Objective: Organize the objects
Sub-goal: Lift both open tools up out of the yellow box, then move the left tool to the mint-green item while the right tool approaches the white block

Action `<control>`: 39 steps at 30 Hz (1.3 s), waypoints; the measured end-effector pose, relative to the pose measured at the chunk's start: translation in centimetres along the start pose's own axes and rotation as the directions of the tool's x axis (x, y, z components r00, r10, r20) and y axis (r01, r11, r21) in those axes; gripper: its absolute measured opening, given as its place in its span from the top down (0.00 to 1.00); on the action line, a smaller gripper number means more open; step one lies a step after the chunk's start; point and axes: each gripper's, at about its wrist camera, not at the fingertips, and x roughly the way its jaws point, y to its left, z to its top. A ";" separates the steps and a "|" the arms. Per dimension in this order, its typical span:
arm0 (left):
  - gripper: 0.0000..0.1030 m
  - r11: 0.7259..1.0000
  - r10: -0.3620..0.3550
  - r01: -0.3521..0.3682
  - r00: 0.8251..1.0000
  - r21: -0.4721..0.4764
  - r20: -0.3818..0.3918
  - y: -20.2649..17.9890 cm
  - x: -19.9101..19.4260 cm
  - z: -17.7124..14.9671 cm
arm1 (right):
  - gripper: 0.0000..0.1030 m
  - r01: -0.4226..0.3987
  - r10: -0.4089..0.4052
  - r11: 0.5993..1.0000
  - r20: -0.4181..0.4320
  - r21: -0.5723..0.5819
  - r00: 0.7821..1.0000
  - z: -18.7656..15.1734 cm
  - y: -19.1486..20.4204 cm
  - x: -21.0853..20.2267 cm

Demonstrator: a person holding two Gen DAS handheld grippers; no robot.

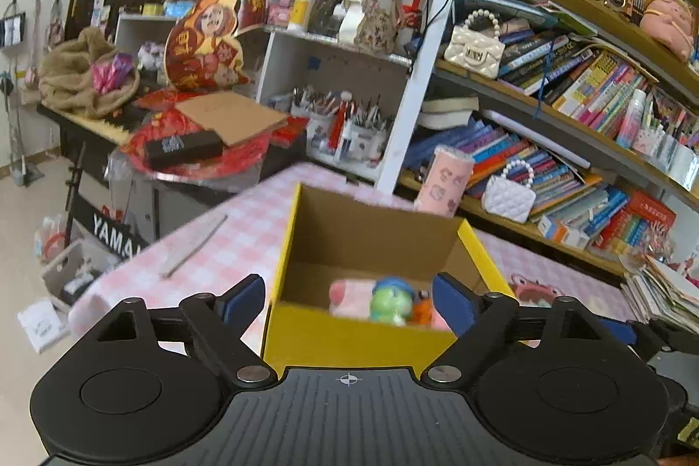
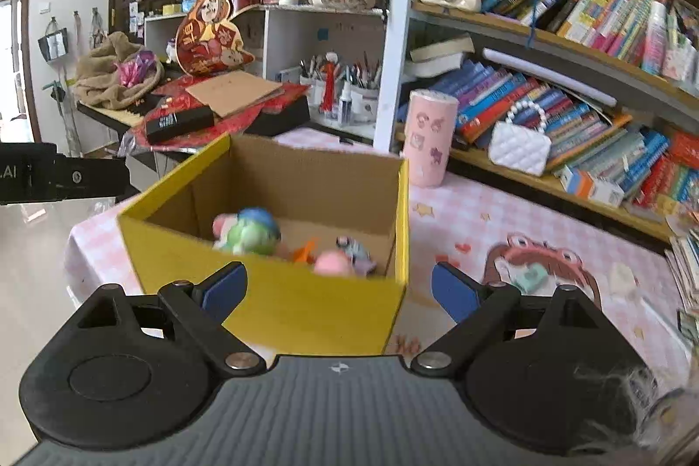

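A yellow cardboard box stands on the pink checked table, open at the top. Inside lie several small toys: a green and blue figure, a pink soft piece and an orange bit. My left gripper hovers just before the box's near wall, jaws wide and nothing between its blue pads. My right gripper stands open over the box's near right corner, also holding nothing. The other gripper's black body shows at the left edge of the right wrist view.
A pink tumbler stands behind the box near the bookshelf. A flat pale strip lies on the table left of the box. A keyboard stand piled with red items sits beyond the table's left edge. Stacked books are at right.
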 end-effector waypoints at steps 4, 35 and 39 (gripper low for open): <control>0.09 1.000 -0.007 0.007 0.999 -0.006 -0.045 0.2 -1.1 -1.6 | 0.11 0.040 -0.039 0.999 -0.033 0.015 0.999 -2.0 0.7 -1.6; 0.06 0.960 -0.205 0.248 0.938 0.127 -0.281 -7.8 -2.0 -8.7 | 0.09 0.290 -0.257 0.943 -0.200 0.161 0.945 -11.2 -4.4 -9.3; 0.06 0.938 -0.253 0.311 0.916 0.152 -0.311 -10.2 -1.3 -9.3 | 0.08 0.353 -0.308 0.915 -0.226 0.197 0.924 -12.2 -6.5 -10.1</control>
